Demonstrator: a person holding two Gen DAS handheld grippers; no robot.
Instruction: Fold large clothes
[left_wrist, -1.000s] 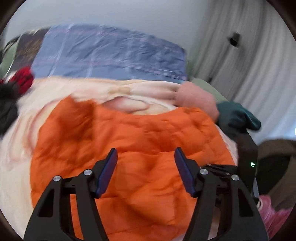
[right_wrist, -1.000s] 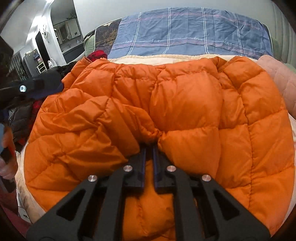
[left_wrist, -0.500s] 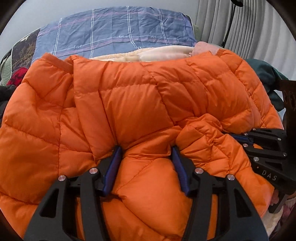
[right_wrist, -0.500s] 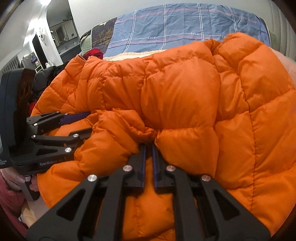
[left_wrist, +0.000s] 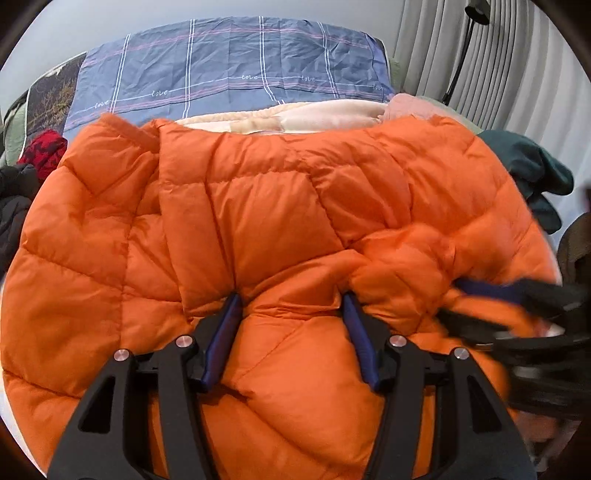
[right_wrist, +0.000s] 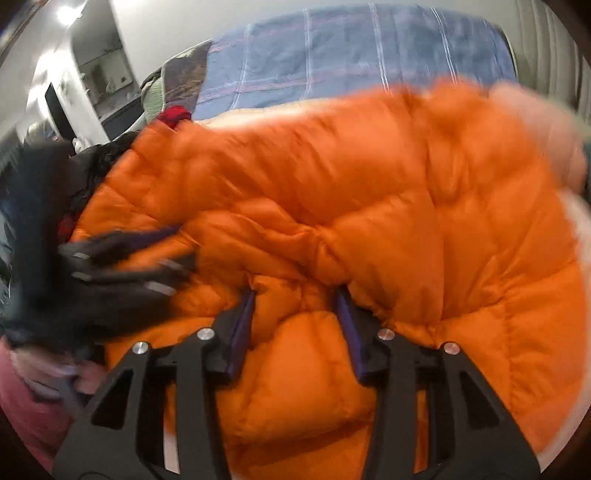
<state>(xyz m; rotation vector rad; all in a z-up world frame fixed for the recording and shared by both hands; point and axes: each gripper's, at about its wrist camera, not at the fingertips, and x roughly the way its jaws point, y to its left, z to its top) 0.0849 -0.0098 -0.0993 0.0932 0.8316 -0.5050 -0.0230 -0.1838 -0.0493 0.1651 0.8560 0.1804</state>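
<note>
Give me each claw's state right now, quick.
Left claw: open, pressed into the orange puffer jacket.
Right claw: open, has just been opening; jacket fold between the jaws, no longer pinched.

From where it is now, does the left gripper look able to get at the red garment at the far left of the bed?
Probably not directly. The left gripper sits low against the orange puffer jacket, whose puffed bulk rises between it and the red garment. It would likely need to lift clear first.
</note>
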